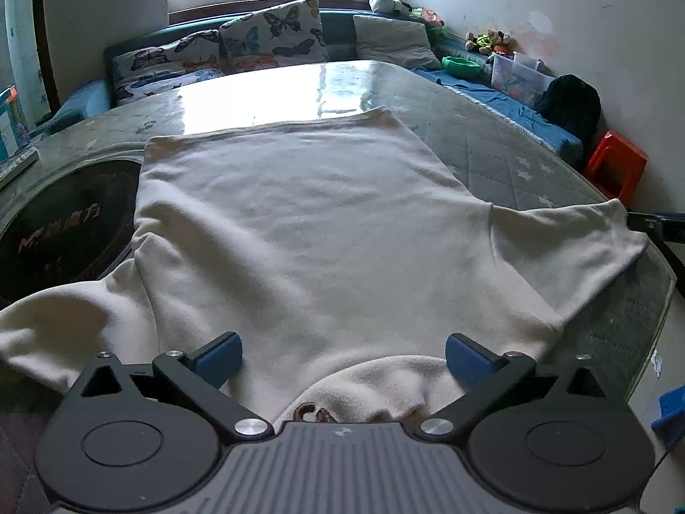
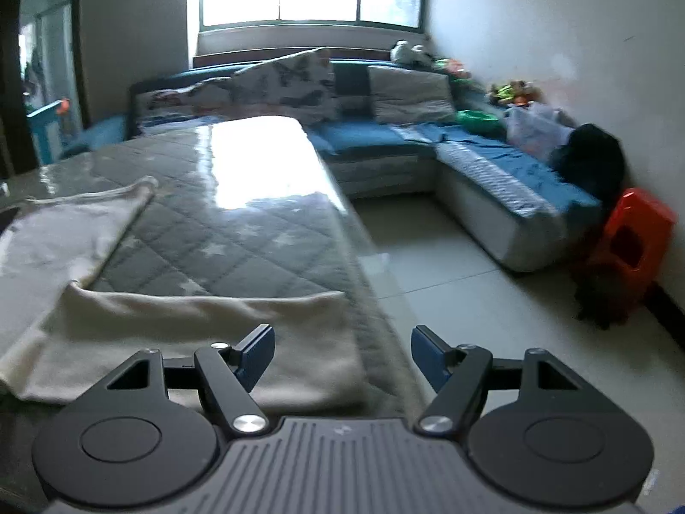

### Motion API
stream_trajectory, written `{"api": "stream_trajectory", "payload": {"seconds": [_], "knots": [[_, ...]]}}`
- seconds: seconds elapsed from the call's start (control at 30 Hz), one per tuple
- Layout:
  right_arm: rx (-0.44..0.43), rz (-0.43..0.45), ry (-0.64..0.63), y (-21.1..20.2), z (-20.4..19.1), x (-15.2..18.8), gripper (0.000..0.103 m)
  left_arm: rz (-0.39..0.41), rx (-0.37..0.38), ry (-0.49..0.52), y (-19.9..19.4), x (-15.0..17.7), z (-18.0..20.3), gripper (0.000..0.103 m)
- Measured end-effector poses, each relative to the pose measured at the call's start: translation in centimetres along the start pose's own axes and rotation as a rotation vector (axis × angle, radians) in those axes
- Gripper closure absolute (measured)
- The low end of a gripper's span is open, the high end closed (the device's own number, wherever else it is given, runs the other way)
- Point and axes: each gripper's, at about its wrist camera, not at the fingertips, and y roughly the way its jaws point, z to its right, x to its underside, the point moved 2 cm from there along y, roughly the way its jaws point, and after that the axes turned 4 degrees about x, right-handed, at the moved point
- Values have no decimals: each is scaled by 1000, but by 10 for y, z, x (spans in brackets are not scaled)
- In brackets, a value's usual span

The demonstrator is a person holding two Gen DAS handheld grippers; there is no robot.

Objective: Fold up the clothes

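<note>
The left tongs (image 1: 343,357) hang spread over the collar end of a cream sweatshirt (image 1: 299,222) lying flat, both sleeves out sideways, on the quilted surface (image 1: 492,145). The right tongs (image 2: 342,353), also spread and gripping nothing, hover above the right sleeve (image 2: 205,334) at the surface's edge. Judging by this spread-out lay, a sleeve fold inward seems due, needing a pinch near the cuff.

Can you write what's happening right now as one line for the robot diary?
phase: before first fold | cream shirt: flat on table | left gripper: jaws open over collar | right gripper: jaws open by sleeve
</note>
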Motion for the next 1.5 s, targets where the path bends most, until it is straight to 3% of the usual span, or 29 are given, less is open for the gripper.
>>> {"api": "stream_trajectory", "payload": {"seconds": [0.17, 0.3, 0.5, 0.63, 0.8, 0.97, 1.0, 1.17, 1.4, 1.5], "knots": [[-29, -36, 13, 21, -8, 2, 56, 4, -7, 5, 0, 2, 2, 0], [23, -16, -27, 19, -13, 1, 85, 4, -1, 16, 0, 4, 6, 0], [128, 3, -92, 20, -12, 3, 92, 9, 36, 57, 2, 4, 20, 0], [193, 6, -103, 23, -6, 2, 92, 6, 54, 74, 3, 3, 24, 0], [180, 0, -91, 24, -3, -3, 92, -7, 79, 46, -2, 1, 10, 0], [158, 40, -102, 14, -6, -15, 78, 47, 43, -13, -26, -5, -14, 0], [148, 50, -98, 11, -8, -17, 67, 64, 19, -32, -33, -8, -20, 0], [32, 91, -137, -2, -33, -24, 49, 125, -148, -160, -60, -15, -70, 0], [-153, 96, -252, -5, -91, -24, 37, 157, -471, -449, -87, -16, -173, 2], [-232, 99, -301, -7, -116, -24, 37, 158, -542, -553, -92, -14, -212, 8]]}}
